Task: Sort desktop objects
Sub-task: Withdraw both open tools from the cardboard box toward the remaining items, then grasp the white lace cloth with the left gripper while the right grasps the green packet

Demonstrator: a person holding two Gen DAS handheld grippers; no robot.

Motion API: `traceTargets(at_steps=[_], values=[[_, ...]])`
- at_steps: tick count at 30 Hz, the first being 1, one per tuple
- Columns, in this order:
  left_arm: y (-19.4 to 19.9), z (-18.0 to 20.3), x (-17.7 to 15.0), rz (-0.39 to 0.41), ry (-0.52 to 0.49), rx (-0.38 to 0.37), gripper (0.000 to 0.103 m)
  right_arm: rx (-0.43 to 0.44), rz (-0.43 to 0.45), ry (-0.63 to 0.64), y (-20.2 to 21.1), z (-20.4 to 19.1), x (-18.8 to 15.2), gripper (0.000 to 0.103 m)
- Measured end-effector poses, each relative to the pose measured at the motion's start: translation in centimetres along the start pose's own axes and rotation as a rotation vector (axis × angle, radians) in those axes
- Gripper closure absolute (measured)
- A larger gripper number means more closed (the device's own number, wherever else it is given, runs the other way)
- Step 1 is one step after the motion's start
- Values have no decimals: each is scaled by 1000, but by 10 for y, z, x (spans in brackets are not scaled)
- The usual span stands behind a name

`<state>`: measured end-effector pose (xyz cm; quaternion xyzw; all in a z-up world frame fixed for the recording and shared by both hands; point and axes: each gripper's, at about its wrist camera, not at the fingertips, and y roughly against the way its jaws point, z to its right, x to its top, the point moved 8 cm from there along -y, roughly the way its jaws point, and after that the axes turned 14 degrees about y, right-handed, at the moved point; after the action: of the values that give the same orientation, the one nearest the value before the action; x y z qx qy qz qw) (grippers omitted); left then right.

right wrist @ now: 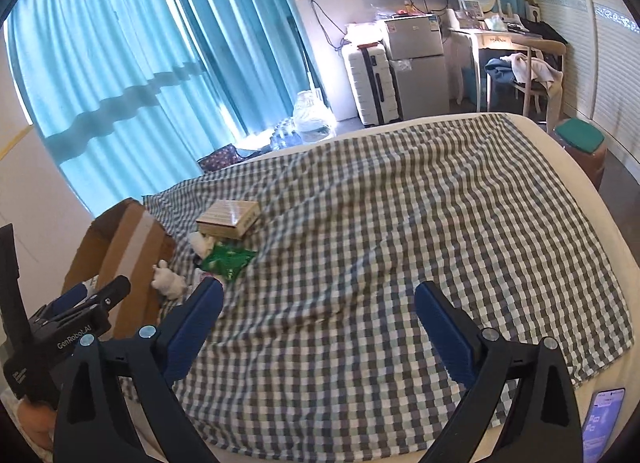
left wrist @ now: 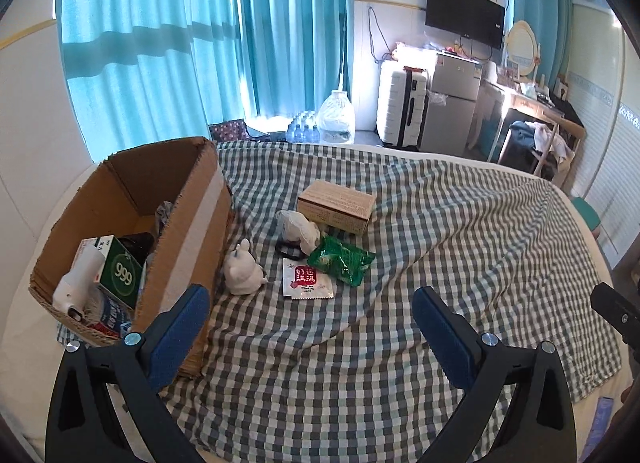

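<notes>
A cardboard box (left wrist: 188, 219) stands at the left of a checked cloth (left wrist: 400, 263) and holds a green "999" carton (left wrist: 120, 273), a white device (left wrist: 78, 279) and other items. On the cloth lie a white plush toy (left wrist: 244, 269), a red-and-white sachet (left wrist: 306, 279), a green packet (left wrist: 342, 261), a white crumpled bag (left wrist: 300, 227) over a black ring (left wrist: 288, 249), and a small brown carton (left wrist: 336, 207). My left gripper (left wrist: 312, 299) is open and empty, short of these items. My right gripper (right wrist: 318, 295) is open and empty, to the right of the pile (right wrist: 224, 255).
The cloth covers a bed whose right half (right wrist: 440, 223) is bare fabric. A phone (right wrist: 602, 419) lies at the bed's near right corner. Beyond the bed are teal curtains (left wrist: 180, 43), water bottles (left wrist: 336, 119), a white suitcase (left wrist: 402, 107), a small fridge (left wrist: 452, 103) and a desk (left wrist: 536, 111).
</notes>
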<state>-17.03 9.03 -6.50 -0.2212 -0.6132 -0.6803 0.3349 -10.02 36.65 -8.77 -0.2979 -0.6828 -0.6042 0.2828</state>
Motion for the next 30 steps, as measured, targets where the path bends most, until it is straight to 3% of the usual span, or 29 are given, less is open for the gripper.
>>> traceTargets(at_steps=[8,13,19,24,29,30], values=[[-62,1,-24,-57,-13,36,0,-3,-59,-24,-62,18,-27,6],[-101,-1,-33,-103,3,46,0,14,-85,9,-98,13,-26,6],[-145,-8,-11,-90,48,36,0,82,-91,119,-136,-18,-19,6],[-175,-20,15,-41,82,73,0,120,-105,175,-159,-39,-31,6],[-215,-23,27,-79,97,76,17,143,-159,176,-180,-45,-49,6],[-223,-22,27,-89,86,74,26,139,-164,187,-183,-45,-50,6]])
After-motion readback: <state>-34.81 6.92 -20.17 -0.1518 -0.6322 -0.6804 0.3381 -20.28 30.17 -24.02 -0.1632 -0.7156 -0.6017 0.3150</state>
